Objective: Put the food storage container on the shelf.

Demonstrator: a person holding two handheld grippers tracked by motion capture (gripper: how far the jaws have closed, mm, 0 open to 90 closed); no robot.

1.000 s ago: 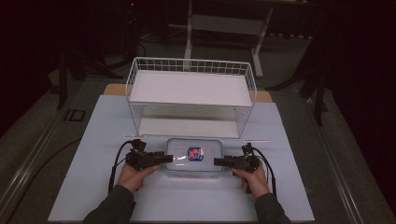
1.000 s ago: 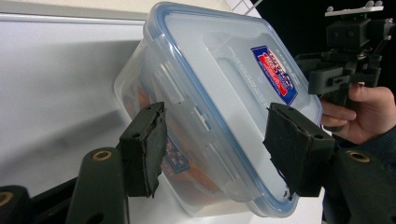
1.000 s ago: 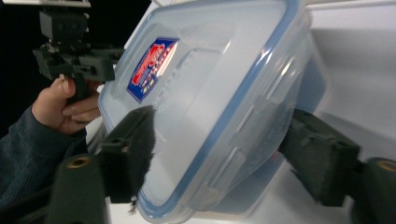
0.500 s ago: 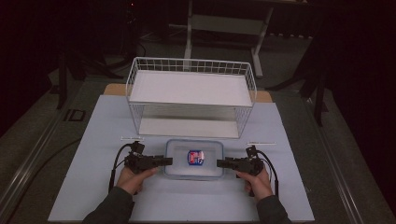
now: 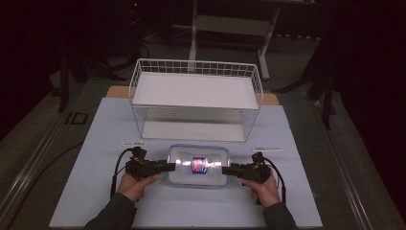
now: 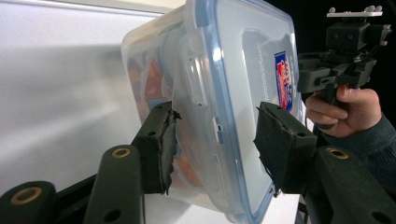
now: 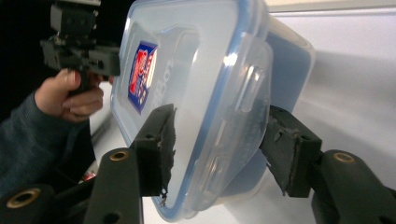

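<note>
**Two Claws at the Ends of a Plastic Box**

A clear plastic box (image 5: 197, 166) lay flat on the pale worktop (image 5: 95, 143), close to the person's side. It had a see-through lid with a blue rim and a red and blue sticker (image 5: 198, 164) in the middle of the lid. Something orange showed through the side of the box in the left gripper view.

The left claw (image 5: 170, 166) was at the left end of the box. A hand (image 5: 135, 183) held it from below. In the left gripper view, the two black jaws of this claw (image 6: 214, 140) stood apart, one on each side of the box's end with its lid clip (image 6: 194, 74). One jaw sat close against the box wall. The other jaw stood a little way off from the lid. So the left claw was open around the end, not squeezing it.

The right claw (image 5: 227, 170) was at the right end of the box, held by the other hand (image 5: 262, 188). In the right gripper view, its jaws (image 7: 217, 140) were apart too, one over the lid and one under the box. I could not tell if they touched the box.

Behind the box stood a white wire shelf rack (image 5: 196, 98) with two levels. Two small white strips lay on the worktop, one (image 5: 134, 143) beside the left claw and one (image 5: 268, 149) beside the right claw.
</note>
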